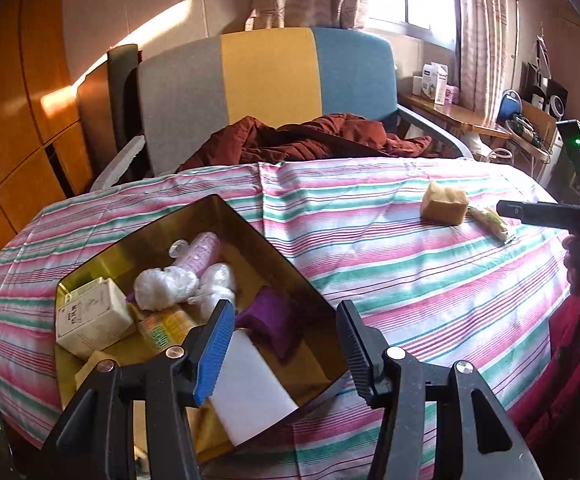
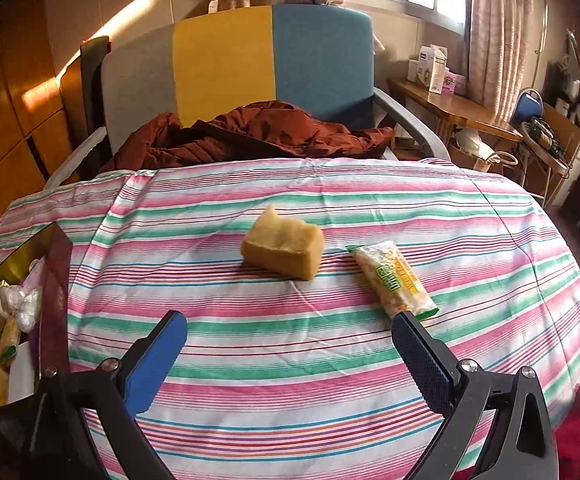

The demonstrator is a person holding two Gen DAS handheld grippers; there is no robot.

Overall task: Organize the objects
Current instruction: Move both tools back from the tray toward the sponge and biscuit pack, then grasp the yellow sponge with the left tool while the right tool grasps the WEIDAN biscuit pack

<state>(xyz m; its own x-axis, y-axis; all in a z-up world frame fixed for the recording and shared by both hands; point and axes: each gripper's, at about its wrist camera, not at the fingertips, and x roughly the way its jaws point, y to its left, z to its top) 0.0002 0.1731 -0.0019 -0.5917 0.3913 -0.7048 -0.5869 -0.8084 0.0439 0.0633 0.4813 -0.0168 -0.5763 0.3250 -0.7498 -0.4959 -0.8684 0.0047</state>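
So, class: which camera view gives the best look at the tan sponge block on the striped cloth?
The right wrist view: the tan sponge block sits near the picture's centre, large and unobstructed, beside the yellow-green snack packet. The left wrist view shows the block only small and far off, towards the right edge.

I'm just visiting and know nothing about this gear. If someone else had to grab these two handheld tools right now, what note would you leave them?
Left tool: open, empty, hovering over the box.
Right tool: open, empty, over the striped cloth, pointed toward the two loose items.
Done: the box already holds a white carton, clear plastic bundles, a purple piece, a white block and a yellow packet.
Left: the tan sponge and the yellow-green snack packet lie side by side on the cloth, outside the box. Likely next: pick each up and put it in the box.
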